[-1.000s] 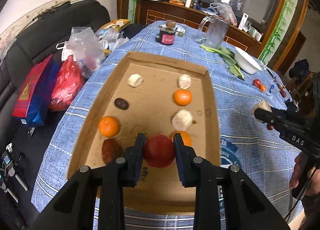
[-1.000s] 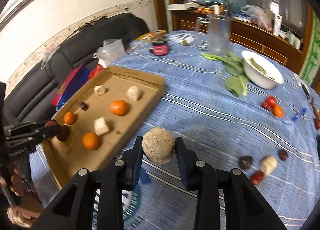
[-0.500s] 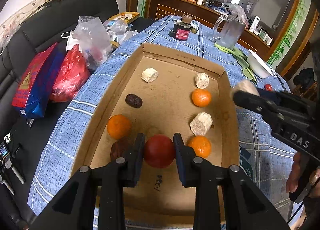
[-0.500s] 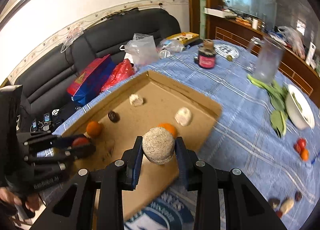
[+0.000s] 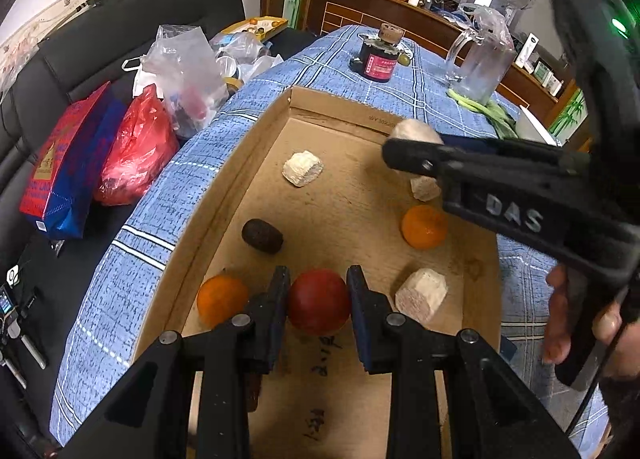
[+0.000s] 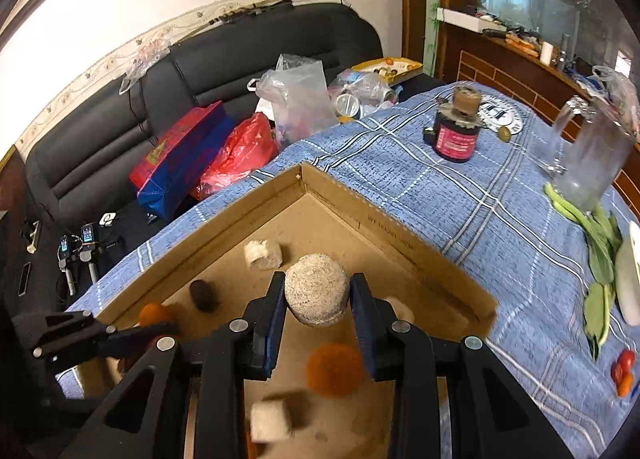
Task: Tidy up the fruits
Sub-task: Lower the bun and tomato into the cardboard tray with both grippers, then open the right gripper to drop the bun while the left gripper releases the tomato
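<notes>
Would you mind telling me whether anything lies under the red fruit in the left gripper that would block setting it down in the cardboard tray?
Nothing visible does: the left gripper holds the red fruit over bare cardboard tray floor, between an orange and a pale chunk.

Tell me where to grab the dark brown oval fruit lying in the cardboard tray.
Take the dark oval fruit across its short middle, coming from above: it lies on its side, long axis roughly crosswise in the left wrist view, with bare tray floor all around it.
</notes>
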{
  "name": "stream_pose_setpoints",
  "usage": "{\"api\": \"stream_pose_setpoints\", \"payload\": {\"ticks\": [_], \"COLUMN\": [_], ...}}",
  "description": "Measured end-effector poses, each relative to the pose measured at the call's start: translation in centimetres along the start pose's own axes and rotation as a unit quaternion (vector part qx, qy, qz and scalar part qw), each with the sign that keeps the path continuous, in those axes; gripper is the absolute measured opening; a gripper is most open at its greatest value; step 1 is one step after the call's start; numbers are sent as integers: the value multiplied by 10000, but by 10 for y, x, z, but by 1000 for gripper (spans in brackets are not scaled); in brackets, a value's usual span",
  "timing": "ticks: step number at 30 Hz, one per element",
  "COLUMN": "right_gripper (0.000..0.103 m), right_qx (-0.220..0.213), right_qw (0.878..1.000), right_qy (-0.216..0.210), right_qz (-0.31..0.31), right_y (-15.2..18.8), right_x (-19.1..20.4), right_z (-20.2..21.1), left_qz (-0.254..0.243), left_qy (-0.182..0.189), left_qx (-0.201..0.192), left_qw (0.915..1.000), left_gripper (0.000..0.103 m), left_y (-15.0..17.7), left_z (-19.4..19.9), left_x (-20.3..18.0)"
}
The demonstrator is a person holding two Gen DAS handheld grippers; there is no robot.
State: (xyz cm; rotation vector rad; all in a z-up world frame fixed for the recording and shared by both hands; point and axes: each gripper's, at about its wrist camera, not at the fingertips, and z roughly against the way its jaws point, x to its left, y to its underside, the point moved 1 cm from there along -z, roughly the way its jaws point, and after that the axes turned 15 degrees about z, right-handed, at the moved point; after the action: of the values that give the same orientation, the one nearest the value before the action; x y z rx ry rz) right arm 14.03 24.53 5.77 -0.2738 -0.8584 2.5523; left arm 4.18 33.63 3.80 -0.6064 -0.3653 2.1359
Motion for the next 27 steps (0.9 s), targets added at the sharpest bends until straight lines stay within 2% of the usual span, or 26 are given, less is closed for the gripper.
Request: {"api": "stream_pose_setpoints", "payload": {"ticks": [11, 27], "right_gripper": [35, 35], "right_qx": [372, 552], "right_qw": [9993, 9984], "right_qy": [-49, -109], "right_qz": [-55, -114], "right_y": [-5, -1], "right_x": [-25, -31], "right_z": [-38, -57], "left_qz": [72, -18], "left_qy": [-159, -238], "left_qx": [98, 99], "left_qw": [9998, 9997], "left_gripper": [28, 28], "left_y": [-4, -5], "left_z": [-18, -25], "left_x": [8, 2]}}
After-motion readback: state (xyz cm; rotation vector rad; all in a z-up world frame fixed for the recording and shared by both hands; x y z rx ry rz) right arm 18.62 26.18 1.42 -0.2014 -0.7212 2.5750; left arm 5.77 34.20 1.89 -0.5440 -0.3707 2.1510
